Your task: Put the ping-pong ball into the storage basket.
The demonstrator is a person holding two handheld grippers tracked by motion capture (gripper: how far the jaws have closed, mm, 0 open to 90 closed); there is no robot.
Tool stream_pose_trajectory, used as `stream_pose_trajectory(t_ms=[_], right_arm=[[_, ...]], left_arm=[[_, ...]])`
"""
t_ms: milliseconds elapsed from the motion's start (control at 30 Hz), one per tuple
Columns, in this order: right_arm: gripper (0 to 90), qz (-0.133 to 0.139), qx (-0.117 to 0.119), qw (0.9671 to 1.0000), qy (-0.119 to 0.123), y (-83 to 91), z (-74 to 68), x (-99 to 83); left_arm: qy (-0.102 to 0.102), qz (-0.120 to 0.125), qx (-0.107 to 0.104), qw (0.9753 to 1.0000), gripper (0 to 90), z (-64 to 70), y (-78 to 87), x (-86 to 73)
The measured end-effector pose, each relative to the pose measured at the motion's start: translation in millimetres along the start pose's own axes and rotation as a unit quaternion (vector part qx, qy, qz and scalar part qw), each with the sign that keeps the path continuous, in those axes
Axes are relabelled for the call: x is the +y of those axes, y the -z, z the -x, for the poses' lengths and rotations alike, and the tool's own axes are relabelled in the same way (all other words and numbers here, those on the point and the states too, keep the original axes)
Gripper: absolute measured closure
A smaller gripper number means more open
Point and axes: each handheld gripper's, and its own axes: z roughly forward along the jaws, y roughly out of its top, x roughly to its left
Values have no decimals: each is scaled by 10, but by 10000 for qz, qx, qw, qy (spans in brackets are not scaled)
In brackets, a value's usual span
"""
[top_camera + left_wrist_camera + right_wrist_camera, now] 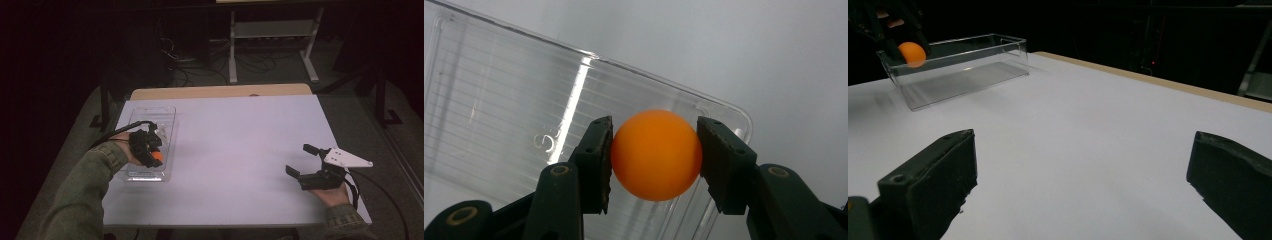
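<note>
The orange ball [656, 155] sits pinched between the two pads of the left tool [148, 150], held over the clear plastic box [170, 112], near the box's end closest to the person. To set it down well, I'd lower it until it nearly meets the box floor, then ease the jaws apart so it does not bounce out. The left hand angles downward over the box. Well to the right of the box, the right tool [302, 160] rests low over the desk [240, 130], gaping wide, holding nothing.
</note>
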Motion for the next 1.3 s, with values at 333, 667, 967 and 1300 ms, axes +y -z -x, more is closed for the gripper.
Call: stream_pose_trajectory(t_ms=[333,667,967,1300], right_arm=[[0,2,-4,10000,3,5,1,-1],[0,-3,-3,10000,10,2,-3,-1],[0,-16,-1,10000,20,-1,-6,-2],[0,-18,-1,10000,23,1,-10,-3]], left_arm=[[24,-14,-42,10000,502,-20,-41,-3],[122,-25,-76,9999,502,-36,-127,-74],[187,39,-148,9997,502,-63,-215,-111],[169,27,-201,9997,502,-77,-288,-86]])
